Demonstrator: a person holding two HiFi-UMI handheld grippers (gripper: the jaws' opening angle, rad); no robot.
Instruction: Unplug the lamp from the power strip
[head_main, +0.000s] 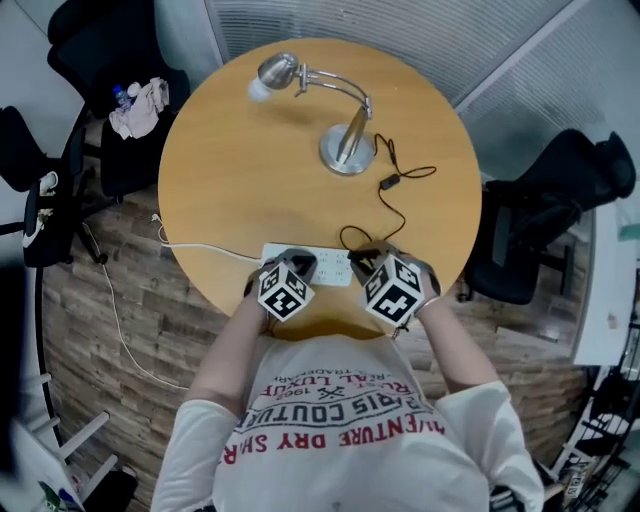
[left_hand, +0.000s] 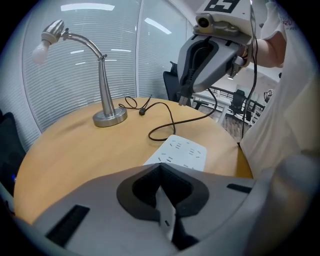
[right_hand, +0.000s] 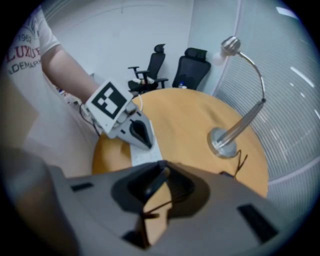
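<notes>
The left hand-held gripper (left_hand: 164, 210) is clenched on the near end of the white power strip (left_hand: 182, 152), which lies flat at the desk (head_main: 230, 180) edge. Just to its right, the right hand-held gripper (right_hand: 152, 200) grasps the dark plug (right_hand: 154, 184), lifted clear of the power strip. The cord (left_hand: 170, 120) trails ahead of it to the lamp (head_main: 345, 135), which stands well beyond.

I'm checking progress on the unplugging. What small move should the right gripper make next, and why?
Probably lower the right gripper to the table beside the power strip and open its fingers. It hangs above the table, shut on the plug with the cord trailing down, and the strip's visible sockets look empty while the left gripper grips its end, so the plug seems out.
</notes>
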